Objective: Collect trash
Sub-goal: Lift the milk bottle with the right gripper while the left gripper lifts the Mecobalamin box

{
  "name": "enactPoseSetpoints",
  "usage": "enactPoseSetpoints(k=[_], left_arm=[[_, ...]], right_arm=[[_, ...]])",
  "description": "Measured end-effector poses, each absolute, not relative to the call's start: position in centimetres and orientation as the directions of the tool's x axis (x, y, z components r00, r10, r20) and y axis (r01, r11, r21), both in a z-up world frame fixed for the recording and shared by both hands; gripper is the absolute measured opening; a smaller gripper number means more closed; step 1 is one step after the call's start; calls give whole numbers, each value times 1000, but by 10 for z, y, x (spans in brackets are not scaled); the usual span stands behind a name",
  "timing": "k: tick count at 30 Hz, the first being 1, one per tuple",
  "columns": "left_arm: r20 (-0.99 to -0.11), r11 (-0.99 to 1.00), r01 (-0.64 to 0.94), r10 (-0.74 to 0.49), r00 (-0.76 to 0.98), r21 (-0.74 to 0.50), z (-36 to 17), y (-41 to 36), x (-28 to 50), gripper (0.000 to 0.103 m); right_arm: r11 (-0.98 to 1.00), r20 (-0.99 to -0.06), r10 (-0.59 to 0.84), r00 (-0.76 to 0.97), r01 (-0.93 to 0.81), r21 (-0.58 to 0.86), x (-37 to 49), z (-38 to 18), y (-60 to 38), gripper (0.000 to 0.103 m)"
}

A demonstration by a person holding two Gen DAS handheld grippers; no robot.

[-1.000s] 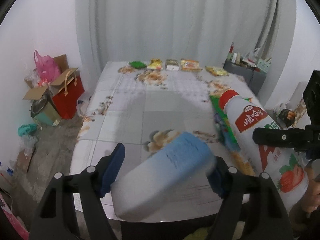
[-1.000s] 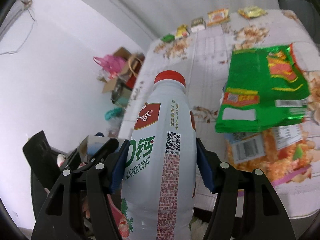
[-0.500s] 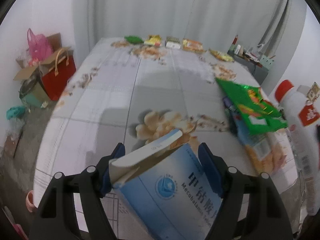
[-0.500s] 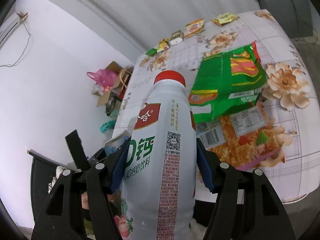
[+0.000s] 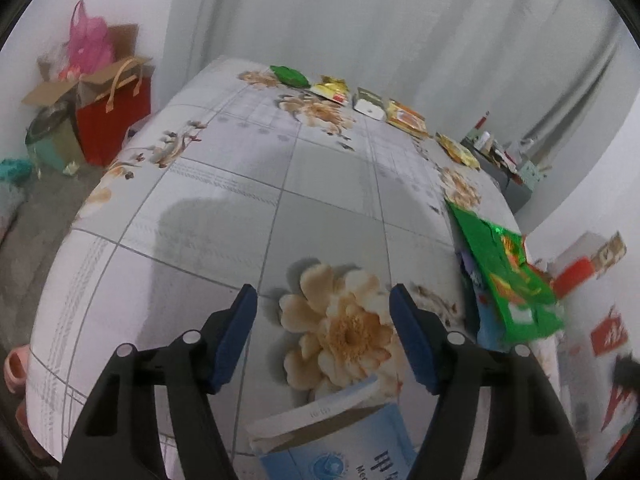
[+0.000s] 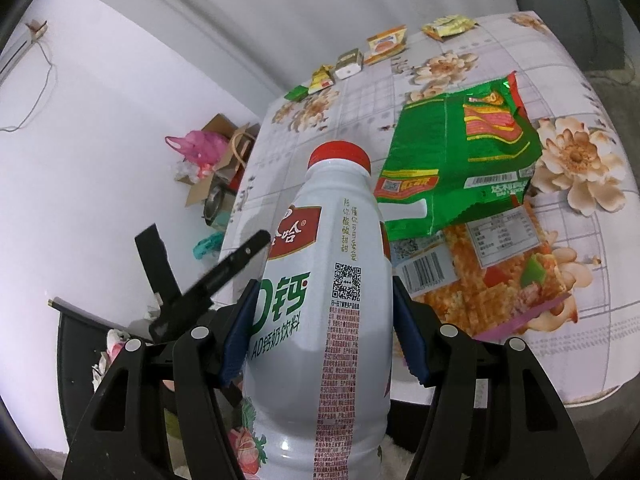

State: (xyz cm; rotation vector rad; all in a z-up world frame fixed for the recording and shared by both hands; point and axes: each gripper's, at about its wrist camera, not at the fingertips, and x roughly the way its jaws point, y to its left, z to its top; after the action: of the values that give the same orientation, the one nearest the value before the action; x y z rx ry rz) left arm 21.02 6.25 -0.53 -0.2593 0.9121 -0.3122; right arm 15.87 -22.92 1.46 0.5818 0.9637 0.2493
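My right gripper is shut on a white drink bottle with a red cap, held upright off the table's near edge. The jaws of my left gripper are closing with only the tablecloth between the blue pads. A blue and white carton with an open flap lies lower down between the finger bases, untouched by the pads. The left gripper's black frame shows left of the bottle. A green snack bag lies on an orange wrapper on the floral table.
Several small wrappers line the table's far edge. A dark bin holding crumpled waste stands below the table's near left corner. A red bag, cardboard boxes and a pink plastic bag sit on the floor at left.
The left gripper dropped toward the table and rolled. The carton it held between its pads has slid down out of them. The right gripper keeps its hold on the bottle.
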Motion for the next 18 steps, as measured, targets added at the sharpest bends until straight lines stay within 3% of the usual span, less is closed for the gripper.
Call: enactPoseSetpoints(k=[2, 3, 8, 13, 18], left_arm=[[-726, 917, 164, -389, 567, -363, 3, 67, 203, 69], [-731, 917, 175, -393, 558, -359, 7, 70, 195, 78], [-807, 947, 137, -321, 496, -292, 6, 76, 150, 94], [-857, 946, 109, -324, 402, -306, -16, 61, 119, 97], [-863, 957, 138, -290, 413, -255, -18, 42, 115, 97]], right_arm=[[823, -699, 446, 560, 52, 566, 159, 16, -230, 59], [823, -699, 445, 559, 53, 566, 160, 16, -229, 59], [817, -697, 466, 545, 38, 575, 164, 11, -224, 60], [813, -697, 484, 530, 24, 582, 165, 7, -216, 59], [808, -693, 484, 534, 30, 588, 160, 6, -220, 60]])
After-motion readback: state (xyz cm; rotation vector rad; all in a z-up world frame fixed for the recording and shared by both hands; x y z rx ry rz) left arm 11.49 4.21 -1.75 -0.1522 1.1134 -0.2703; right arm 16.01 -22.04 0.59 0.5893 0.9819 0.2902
